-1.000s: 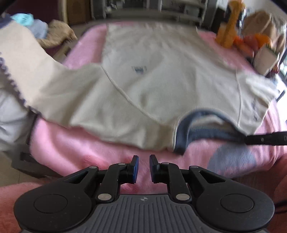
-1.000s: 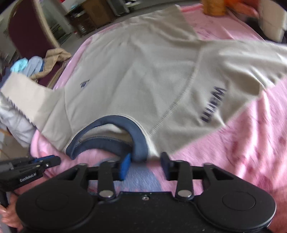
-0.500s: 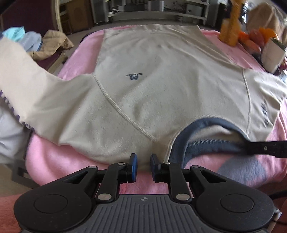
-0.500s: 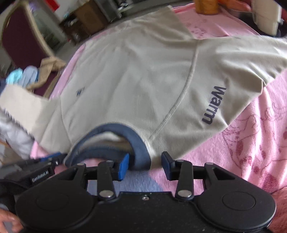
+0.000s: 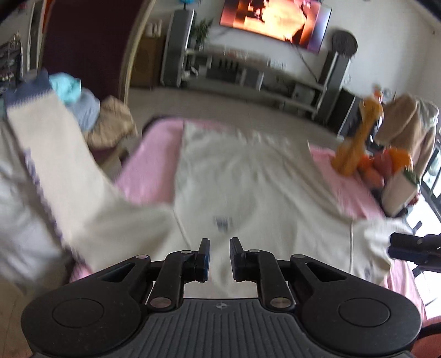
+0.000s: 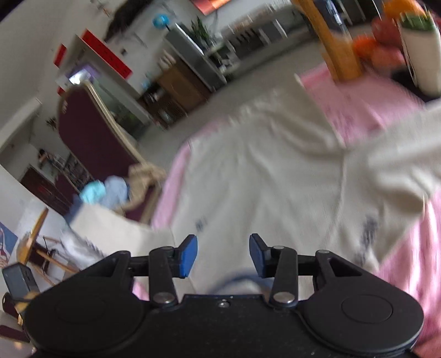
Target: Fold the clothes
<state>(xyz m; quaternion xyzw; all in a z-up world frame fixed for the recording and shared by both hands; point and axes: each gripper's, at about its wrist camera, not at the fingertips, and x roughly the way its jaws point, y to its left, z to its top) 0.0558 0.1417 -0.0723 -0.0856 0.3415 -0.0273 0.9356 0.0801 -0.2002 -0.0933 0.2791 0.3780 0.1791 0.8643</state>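
A cream long-sleeved sweatshirt (image 5: 248,192) with a navy collar lies spread flat on a pink blanket (image 5: 148,176); it also shows in the right wrist view (image 6: 261,179). Its left sleeve (image 5: 55,165) hangs off the blanket's left edge, and its right sleeve (image 6: 399,154) lies out to the right. My left gripper (image 5: 219,256) is open and empty above the shirt's near chest. My right gripper (image 6: 223,254) is open and empty above the navy collar (image 6: 234,278). Both views are blurred by motion.
An orange giraffe toy (image 5: 355,143), fruit (image 5: 386,162) and a white box (image 5: 399,192) stand at the blanket's far right. A dark chair (image 6: 93,137) with piled clothes (image 5: 80,107) stands left. A TV (image 5: 273,19) and shelving are behind.
Both grippers have tilted upward and moved forward over the shirt, so the room behind has come into view. The right gripper's jaws have opened wider. The shirt lies as before.
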